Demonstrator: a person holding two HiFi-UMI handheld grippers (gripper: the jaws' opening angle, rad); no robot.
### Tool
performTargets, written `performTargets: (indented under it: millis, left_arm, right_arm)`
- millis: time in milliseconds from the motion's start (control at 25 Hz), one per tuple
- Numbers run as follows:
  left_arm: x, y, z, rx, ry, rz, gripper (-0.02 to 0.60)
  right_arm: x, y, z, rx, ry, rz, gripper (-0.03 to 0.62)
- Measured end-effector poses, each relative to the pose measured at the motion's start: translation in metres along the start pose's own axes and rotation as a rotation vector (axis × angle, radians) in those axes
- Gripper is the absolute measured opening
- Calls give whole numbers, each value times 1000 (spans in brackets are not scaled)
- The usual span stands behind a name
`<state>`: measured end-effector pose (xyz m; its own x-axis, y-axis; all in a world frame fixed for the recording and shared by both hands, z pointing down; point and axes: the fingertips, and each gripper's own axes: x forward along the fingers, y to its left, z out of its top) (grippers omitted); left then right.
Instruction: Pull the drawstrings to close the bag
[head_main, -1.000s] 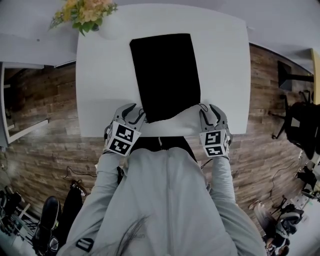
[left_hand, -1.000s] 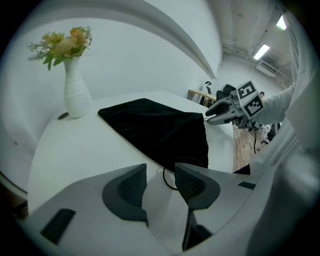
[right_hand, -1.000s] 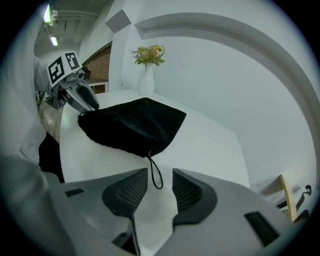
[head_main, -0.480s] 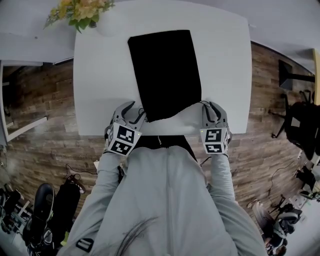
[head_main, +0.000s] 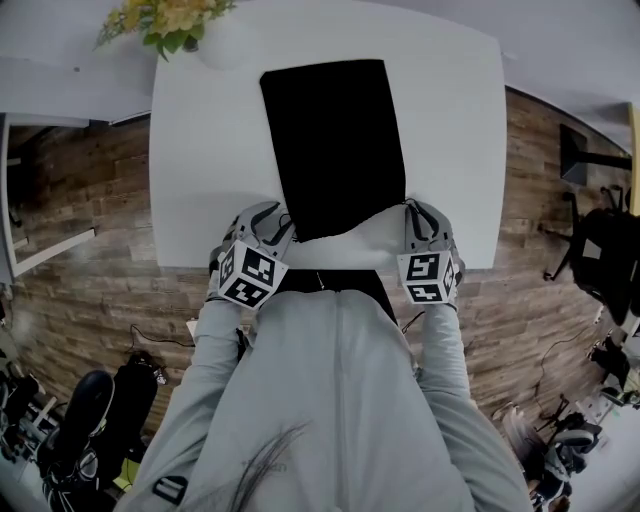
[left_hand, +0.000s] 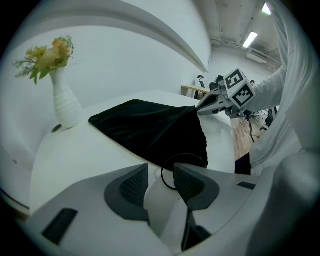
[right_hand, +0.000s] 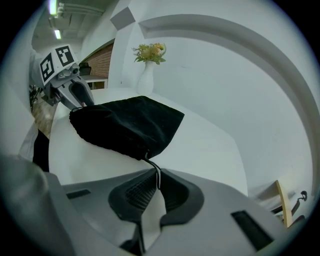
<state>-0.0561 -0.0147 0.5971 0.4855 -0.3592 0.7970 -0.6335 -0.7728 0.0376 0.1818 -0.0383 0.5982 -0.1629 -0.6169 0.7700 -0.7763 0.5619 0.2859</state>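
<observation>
Light is coming across soft and even everywhere, and the white table (head_main: 200, 150) is glowing around the black bag (head_main: 335, 145), almost blowing out. In the head view the bag is soaking up the light and reading as a flat black patch. In the left gripper view it's catching a faint sheen on its creases, with ceiling strip lights (left_hand: 250, 39) shining up-right of the bag. One more strip light (right_hand: 52, 7) is glaring up-left of the bag in the right gripper view. The vase (left_hand: 65, 105) left of the bag is throwing just a small soft shadow. The wood floor (head_main: 80, 200) away from the bag is looking dim. Everything's bowing fisheye-style, with dark corners closing in on both gripper views.
</observation>
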Motion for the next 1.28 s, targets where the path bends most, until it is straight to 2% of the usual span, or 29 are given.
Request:
performTargets:
  millis: [240,400,600,760,920,1280]
  left_arm:
    - [0,-8,2,51,2,-28,122]
    - [0,-9,3,-28,-26,-29,27]
    - [-2,-4,3,-106,-47,-14,23]
    - [-12,11,4,-151,-66,34,23]
    - [-25,27,14,-153,-95,100,23]
    - [-71,72,58,-194,-207,260,23]
  right_arm:
    - [-4,1,-2,26,-6,15,28]
    - [-7,-1,-3,49,-4,17,26]
    - [-9,-3,4,98,-28,22,25]
    - [-13,-9,8,138,-42,9,23]
    - [-17,-16,19,157,-65,-7,23]
    - [-49,-46,73,148,-189,-101,23]
